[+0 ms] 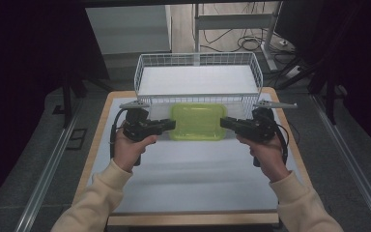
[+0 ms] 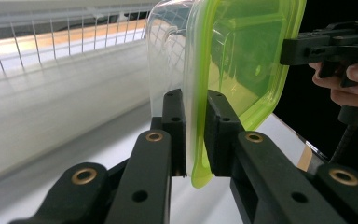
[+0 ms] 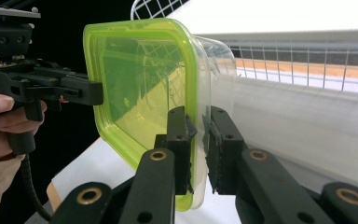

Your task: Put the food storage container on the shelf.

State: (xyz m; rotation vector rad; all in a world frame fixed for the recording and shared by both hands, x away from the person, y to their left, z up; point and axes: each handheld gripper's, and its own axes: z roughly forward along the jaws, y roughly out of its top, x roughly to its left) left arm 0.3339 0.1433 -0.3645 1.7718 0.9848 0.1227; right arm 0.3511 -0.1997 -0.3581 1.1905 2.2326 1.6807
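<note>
A clear plastic container with a lime-green lid (image 1: 197,121) hangs level above the white table top, just in front of the wire basket (image 1: 198,72). My left gripper (image 1: 170,125) is shut on the lid's left rim; in the left gripper view my left gripper (image 2: 195,135) pinches the green edge (image 2: 199,154) of the container (image 2: 233,51). My right gripper (image 1: 224,123) is shut on the right rim, and in the right gripper view my right gripper (image 3: 198,140) clamps the lid edge of the container (image 3: 144,79). The container looks empty.
The white wire basket stands at the table's far edge, its floor bare. The white table surface (image 1: 193,179) has a wooden border. A desk frame and cables (image 1: 241,38) lie beyond on the floor; metal rails (image 1: 48,169) run along both sides.
</note>
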